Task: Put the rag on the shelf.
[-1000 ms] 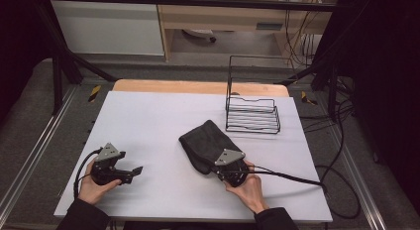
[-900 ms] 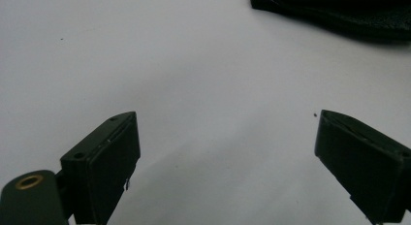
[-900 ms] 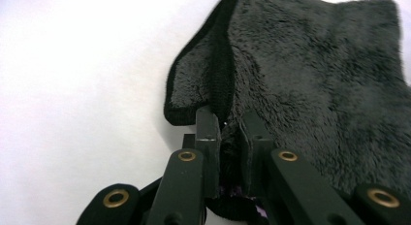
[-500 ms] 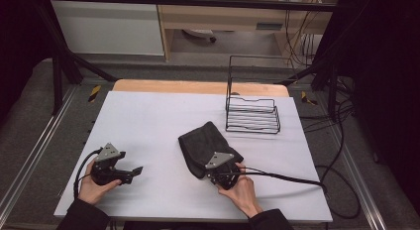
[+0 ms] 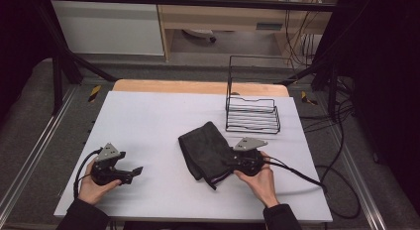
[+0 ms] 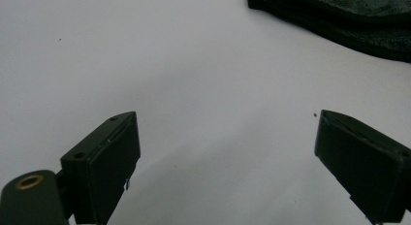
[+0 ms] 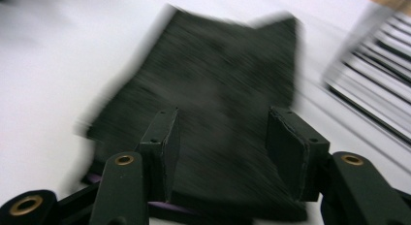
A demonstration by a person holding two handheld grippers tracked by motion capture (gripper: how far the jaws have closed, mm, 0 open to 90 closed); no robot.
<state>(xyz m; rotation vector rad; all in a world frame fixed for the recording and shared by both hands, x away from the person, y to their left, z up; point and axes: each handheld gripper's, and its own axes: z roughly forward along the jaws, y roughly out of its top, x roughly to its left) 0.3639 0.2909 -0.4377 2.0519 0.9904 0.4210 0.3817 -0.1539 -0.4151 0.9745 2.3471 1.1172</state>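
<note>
Two grippers (image 5: 133, 170) (image 5: 229, 161), one black cloth (image 5: 205, 148)

A black wire rack (image 5: 252, 113) stands on the white table (image 5: 148, 121), beyond a dark folded cloth (image 5: 205, 148)

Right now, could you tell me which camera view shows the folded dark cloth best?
The high view: it shows the whole dark cloth sharply, lying on the white table beside the wire rack. The right gripper view has it close between the open jaws but blurred by motion. The left gripper view catches one edge at its top right corner.
</note>
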